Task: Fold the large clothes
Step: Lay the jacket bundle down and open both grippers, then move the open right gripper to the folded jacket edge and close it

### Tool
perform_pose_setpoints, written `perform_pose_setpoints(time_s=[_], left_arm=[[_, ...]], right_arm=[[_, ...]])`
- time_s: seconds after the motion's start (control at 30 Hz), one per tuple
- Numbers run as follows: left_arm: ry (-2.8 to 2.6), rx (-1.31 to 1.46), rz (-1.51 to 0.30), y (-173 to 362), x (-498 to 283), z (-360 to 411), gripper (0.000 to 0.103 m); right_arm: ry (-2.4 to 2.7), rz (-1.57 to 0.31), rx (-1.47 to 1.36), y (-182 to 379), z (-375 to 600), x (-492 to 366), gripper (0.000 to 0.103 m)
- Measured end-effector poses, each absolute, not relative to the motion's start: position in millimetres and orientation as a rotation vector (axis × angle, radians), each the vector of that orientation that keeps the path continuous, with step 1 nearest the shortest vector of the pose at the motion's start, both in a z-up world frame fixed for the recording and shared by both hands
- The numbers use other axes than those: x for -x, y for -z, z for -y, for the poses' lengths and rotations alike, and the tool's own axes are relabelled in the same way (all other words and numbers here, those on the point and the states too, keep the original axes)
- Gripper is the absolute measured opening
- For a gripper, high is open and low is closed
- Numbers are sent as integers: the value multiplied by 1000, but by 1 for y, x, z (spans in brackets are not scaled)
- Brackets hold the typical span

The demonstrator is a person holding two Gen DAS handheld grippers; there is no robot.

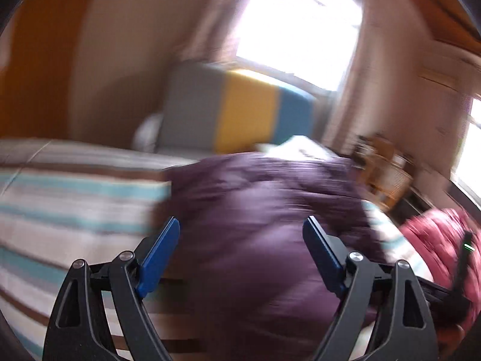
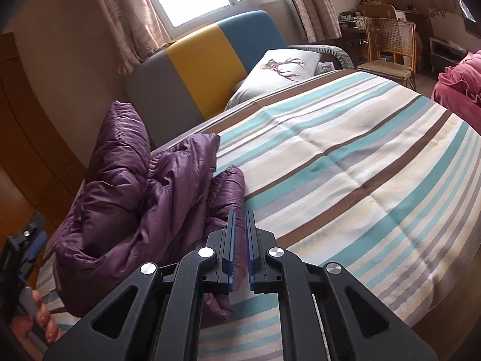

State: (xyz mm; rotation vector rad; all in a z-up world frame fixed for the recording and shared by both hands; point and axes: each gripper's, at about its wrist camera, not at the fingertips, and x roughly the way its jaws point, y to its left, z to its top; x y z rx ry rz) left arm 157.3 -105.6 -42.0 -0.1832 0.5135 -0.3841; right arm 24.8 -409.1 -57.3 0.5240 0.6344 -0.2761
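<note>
A purple quilted puffer jacket (image 2: 135,192) lies bunched up on the left part of a striped bed (image 2: 345,156). It also shows in the blurred left wrist view (image 1: 264,216), filling the middle. My left gripper (image 1: 240,228) is open and empty, its blue fingers spread wide just above the jacket. My right gripper (image 2: 240,219) has its jaws almost together with a narrow gap, holding nothing, at the jacket's right edge. The left gripper also shows at the lower left of the right wrist view (image 2: 27,246), held by a hand.
A grey, yellow and blue headboard (image 2: 198,66) and a white pillow (image 2: 276,72) stand at the bed's far end. A wicker chair (image 2: 387,48) and a pink quilt (image 2: 460,87) are at the right. A wooden wardrobe (image 2: 27,150) stands at the left.
</note>
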Motion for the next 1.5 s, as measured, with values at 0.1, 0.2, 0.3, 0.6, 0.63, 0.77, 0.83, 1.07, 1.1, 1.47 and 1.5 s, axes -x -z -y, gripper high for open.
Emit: perform_pose_setpoints(time_s=[0.1, 0.2, 0.3, 0.6, 0.63, 0.77, 0.83, 1.07, 1.1, 1.47, 1.5], left_arm=[[357, 183, -611, 64, -181, 98, 83], [403, 150, -646, 78, -181, 106, 80], [452, 125, -650, 79, -181, 117, 74], [500, 6, -650, 75, -166, 146, 67], [501, -1, -649, 73, -163, 148, 67], [503, -26, -640, 70, -159, 148, 67], [505, -42, -636, 70, -156, 150, 67], [522, -129, -597, 77, -143, 170, 68], [511, -148, -589, 77, -141, 173, 68], [492, -140, -612, 69, -138, 175, 68], [491, -136, -615, 69, -137, 176, 68]], right_arm=[[265, -587, -525, 46, 402, -23, 81], [229, -575, -448, 30, 388, -28, 81], [199, -565, -410, 16, 378, -36, 81], [160, -638, -223, -13, 342, -108, 81], [166, -670, -189, -9, 338, -117, 81], [271, -777, -74, 16, 337, -127, 79], [340, -784, -105, 30, 355, -118, 79], [350, -813, -492, 107, 407, -83, 79], [343, -799, -515, 112, 410, -82, 81], [229, -570, -413, 9, 394, -57, 51], [193, -579, -383, 5, 385, -65, 37]])
